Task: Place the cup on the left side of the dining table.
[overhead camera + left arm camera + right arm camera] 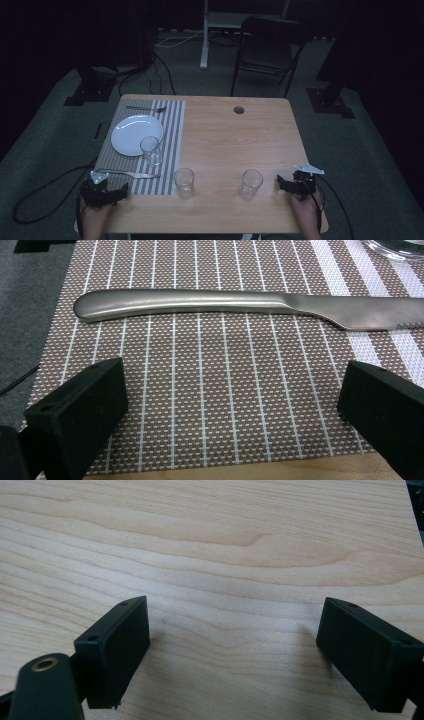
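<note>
A striped placemat [172, 125] covers the table's left part, carrying a white plate [132, 137], a fork [145, 108] at its far end, a drinking glass [151, 150] and a metal knife [131, 174] near its front. Two more glasses [184, 182] [250, 184] stand on bare wood near the front. My left gripper [120, 191] rests at the mat's front left corner, open; in the left gripper view [230, 405] the knife [240, 305] lies just beyond its jaws. My right gripper [282, 182] sits open at the front right, over bare wood [232, 630].
The wooden table [235, 135] has a round cable hole [239, 109] near its far edge. A dark chair [267, 50] and a white stand [205, 35] are on the floor beyond it. Cables [45, 195] trail on the carpet at the left.
</note>
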